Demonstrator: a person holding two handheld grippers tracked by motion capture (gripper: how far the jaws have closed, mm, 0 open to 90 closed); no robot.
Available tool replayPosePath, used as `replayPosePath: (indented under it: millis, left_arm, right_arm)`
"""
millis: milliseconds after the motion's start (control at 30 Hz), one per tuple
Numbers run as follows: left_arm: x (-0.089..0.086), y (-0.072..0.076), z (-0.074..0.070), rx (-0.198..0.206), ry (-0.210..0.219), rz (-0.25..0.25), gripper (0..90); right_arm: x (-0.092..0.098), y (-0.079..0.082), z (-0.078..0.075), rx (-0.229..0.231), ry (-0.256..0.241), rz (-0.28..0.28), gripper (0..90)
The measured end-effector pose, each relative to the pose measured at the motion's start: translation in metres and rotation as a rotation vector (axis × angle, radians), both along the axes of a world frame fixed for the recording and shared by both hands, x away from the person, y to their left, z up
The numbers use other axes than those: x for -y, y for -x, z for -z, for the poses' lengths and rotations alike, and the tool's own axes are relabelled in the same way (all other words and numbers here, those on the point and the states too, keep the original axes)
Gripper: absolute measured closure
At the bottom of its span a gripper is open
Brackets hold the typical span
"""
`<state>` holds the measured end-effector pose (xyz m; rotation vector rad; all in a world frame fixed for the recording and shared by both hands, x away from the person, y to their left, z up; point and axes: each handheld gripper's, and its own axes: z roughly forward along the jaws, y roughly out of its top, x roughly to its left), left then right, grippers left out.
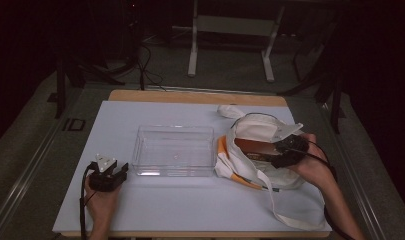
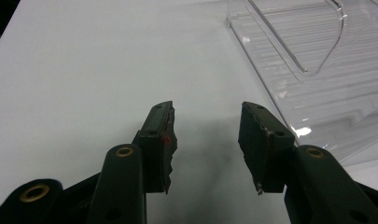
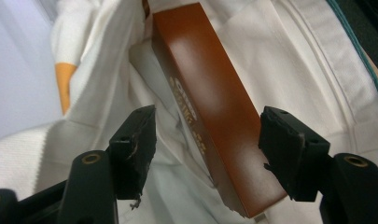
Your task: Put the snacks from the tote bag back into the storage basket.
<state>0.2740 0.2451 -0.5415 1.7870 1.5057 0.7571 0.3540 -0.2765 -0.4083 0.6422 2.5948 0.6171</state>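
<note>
A white table (image 1: 155, 210) carries a clear plastic bin (image 1: 174, 150) at centre and, at its 3 o'clock, a white cloth bag (image 1: 262, 131) lying open. Inside the bag rests a brown box (image 3: 210, 107) with gold lettering too blurred to read. The right gripper (image 3: 207, 140), jaws spread wide, straddles the box without clamping it. At the bin's 8 o'clock, the left gripper (image 2: 206, 140) rests released, empty.

A dim lab or test room: a white-topped wooden table (image 1: 190, 200) stands on grey carpet (image 1: 225, 70), and far beyond the left claw (image 1: 109, 176) loose black cables (image 1: 147, 70) trail past a white metal frame stand (image 1: 230, 30).
</note>
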Motion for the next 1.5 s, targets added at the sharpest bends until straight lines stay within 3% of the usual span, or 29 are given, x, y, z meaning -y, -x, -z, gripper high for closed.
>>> replayPosePath:
  millis: [667, 1000, 1500]
  left_arm:
    - [0.001, 0.000, 0.000, -0.004, -0.008, 0.002, 55.8]
    - [0.001, 0.000, 0.000, -0.005, -0.005, 0.002, 55.8]
    - [0.001, -0.001, 0.000, -0.006, -0.005, 0.002, 55.8]
  right_arm:
    - [0.011, -0.017, 0.008, -0.047, 0.072, 0.039, 31.6]
    - [0.009, -0.027, 0.009, -0.077, 0.126, 0.030, 31.0]
    - [0.008, -0.039, 0.010, -0.109, 0.157, 0.006, 31.0]
